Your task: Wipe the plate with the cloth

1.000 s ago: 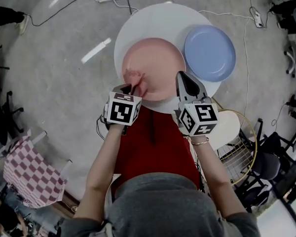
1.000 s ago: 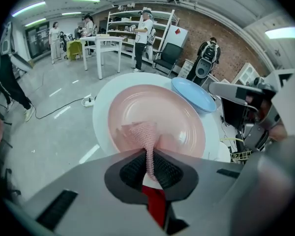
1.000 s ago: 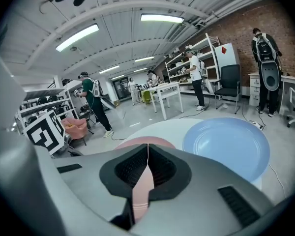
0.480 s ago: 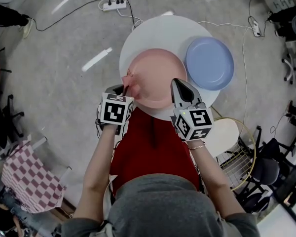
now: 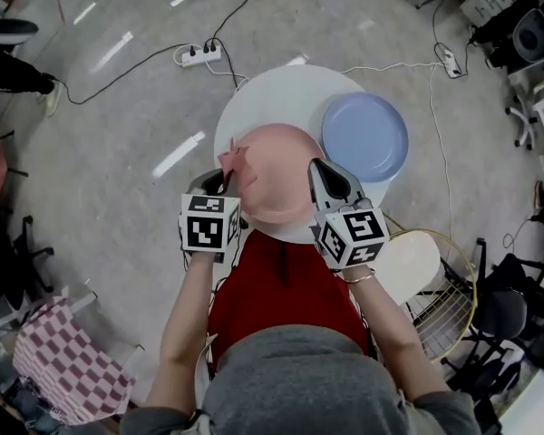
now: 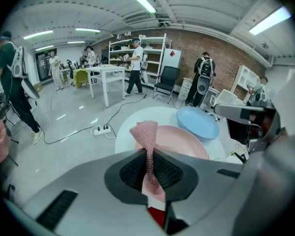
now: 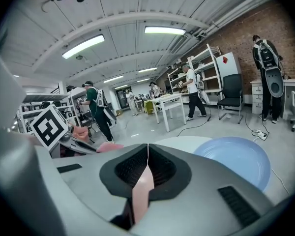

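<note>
A pink plate (image 5: 279, 175) lies over the near side of a round white table (image 5: 263, 102). My right gripper (image 5: 324, 179) is shut on the plate's near right rim; a thin pink edge (image 7: 140, 191) shows between its jaws. My left gripper (image 5: 219, 185) is shut on a pink knitted cloth (image 5: 234, 161). The cloth (image 6: 146, 134) sticks up out of the jaws at the plate's left rim (image 6: 184, 142). Whether the cloth touches the plate cannot be told.
A blue plate (image 5: 364, 136) rests on the table's right side, next to the pink one. On the floor are a power strip (image 5: 199, 55) and cables. A wire-framed stool (image 5: 431, 270) stands at the right, a checked cloth (image 5: 68, 374) at the lower left.
The cloth in my left gripper has moved from over the plate's near left part out to its left rim. My right gripper has kept its hold on the plate's edge.
</note>
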`<state>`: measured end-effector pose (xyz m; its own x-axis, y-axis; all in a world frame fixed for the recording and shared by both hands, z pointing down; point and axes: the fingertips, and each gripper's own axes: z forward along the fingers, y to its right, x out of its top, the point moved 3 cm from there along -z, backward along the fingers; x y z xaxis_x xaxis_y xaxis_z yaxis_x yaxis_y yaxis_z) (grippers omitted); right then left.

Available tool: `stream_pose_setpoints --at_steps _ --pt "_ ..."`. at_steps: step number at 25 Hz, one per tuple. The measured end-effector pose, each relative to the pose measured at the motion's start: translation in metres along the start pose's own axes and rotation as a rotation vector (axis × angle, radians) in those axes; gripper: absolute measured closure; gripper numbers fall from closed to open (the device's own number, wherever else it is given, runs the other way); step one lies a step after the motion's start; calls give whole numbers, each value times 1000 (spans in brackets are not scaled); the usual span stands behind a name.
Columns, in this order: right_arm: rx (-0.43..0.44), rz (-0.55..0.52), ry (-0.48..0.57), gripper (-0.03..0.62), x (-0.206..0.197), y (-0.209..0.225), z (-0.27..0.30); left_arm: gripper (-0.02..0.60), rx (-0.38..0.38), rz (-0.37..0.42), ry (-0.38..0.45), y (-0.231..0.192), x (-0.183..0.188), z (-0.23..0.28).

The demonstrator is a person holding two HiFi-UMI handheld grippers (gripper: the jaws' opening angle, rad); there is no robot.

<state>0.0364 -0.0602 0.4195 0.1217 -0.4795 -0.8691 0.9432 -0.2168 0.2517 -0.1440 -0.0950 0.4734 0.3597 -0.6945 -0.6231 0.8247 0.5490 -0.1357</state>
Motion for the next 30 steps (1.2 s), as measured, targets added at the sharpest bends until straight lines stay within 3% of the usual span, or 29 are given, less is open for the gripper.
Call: stream_pose_setpoints --at_steps 16,30 --pt "-2 -28 184 565 63 4 -35 555 22 69 323 30 77 -61" --pt "12 -79 297 566 84 -7 -72 555 35 124 536 57 96 -112"
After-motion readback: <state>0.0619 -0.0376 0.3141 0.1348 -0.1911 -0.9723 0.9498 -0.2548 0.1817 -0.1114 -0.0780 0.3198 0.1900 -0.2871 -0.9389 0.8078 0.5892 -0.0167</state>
